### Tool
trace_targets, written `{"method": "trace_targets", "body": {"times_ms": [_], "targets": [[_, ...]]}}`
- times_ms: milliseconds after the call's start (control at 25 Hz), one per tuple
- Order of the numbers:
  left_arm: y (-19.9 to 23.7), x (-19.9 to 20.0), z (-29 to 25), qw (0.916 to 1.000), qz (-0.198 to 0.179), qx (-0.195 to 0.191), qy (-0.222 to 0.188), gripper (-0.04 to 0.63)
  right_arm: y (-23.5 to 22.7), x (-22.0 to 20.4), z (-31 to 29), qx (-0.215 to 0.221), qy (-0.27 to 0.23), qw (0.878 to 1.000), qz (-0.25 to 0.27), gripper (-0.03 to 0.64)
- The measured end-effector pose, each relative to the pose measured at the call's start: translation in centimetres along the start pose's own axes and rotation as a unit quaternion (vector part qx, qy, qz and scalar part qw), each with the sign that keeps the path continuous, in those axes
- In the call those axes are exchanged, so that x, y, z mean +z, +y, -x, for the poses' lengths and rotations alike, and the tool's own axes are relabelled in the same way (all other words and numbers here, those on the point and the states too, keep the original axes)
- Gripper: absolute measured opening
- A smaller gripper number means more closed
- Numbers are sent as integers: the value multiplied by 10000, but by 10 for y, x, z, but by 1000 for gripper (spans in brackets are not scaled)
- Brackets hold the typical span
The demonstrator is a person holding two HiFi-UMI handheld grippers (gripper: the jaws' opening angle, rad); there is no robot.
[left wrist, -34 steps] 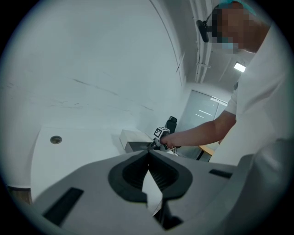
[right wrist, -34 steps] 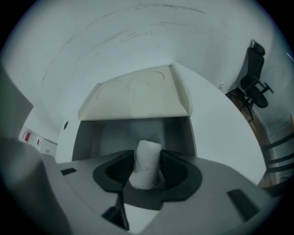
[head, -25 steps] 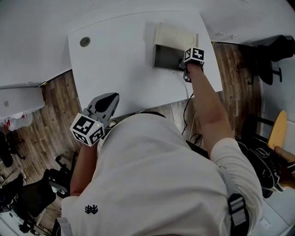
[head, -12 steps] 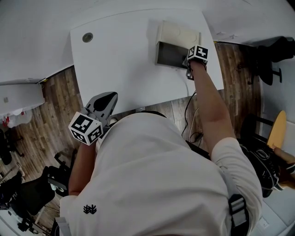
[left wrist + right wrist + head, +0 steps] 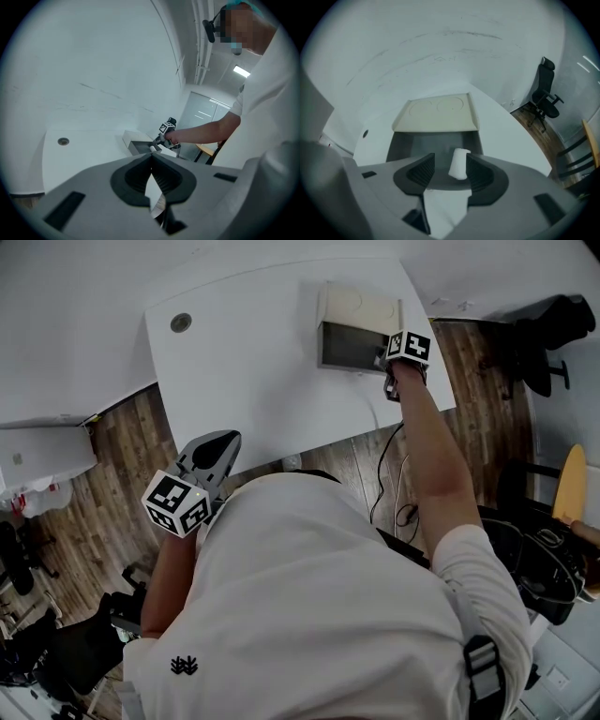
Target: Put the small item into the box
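The box (image 5: 352, 343) stands at the far right of the white table (image 5: 253, 381), its cream lid (image 5: 436, 112) raised and its grey inside (image 5: 426, 143) showing. A small white roll (image 5: 459, 163) lies in the box's front part, between my right gripper's (image 5: 449, 164) open jaws. It is close to the right pad and not pinched. In the head view the right gripper (image 5: 386, 360) sits at the box's front right corner. My left gripper (image 5: 223, 439) hangs over the table's near edge, shut and empty. The left gripper view shows its jaws (image 5: 151, 157) meeting, with the box (image 5: 138, 146) far ahead.
A round cable hole (image 5: 182, 322) sits at the table's far left corner. A cable (image 5: 389, 465) hangs off the near edge by my right arm. Wood floor surrounds the table, and a black office chair (image 5: 546, 101) stands to the right.
The right gripper has drawn back a little from the box's opening toward its front right corner. The left gripper has stayed where it was.
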State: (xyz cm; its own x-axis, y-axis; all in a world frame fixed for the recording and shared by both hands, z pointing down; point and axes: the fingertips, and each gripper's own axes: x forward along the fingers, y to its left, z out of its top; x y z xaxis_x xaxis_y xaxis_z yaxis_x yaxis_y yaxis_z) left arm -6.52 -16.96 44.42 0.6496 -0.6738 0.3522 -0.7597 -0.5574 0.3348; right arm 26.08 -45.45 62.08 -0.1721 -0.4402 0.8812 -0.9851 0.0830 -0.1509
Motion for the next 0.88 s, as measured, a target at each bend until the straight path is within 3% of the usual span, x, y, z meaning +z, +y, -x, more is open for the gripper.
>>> {"method": "trace_targets", "body": {"times_ms": [320,680,880], "targets": [[-5,-15,24,9992,-141,-364,104,6,26,-29,57,116,-780,9968,143,139],[-10,-40,59,9976,-218,-629,182,6,80,-127,101,609,-942,9935,214,37],[-11,-52,75,9967,-216,-758,187,8,118,-191,125,898,-896,9912,380,17]]}}
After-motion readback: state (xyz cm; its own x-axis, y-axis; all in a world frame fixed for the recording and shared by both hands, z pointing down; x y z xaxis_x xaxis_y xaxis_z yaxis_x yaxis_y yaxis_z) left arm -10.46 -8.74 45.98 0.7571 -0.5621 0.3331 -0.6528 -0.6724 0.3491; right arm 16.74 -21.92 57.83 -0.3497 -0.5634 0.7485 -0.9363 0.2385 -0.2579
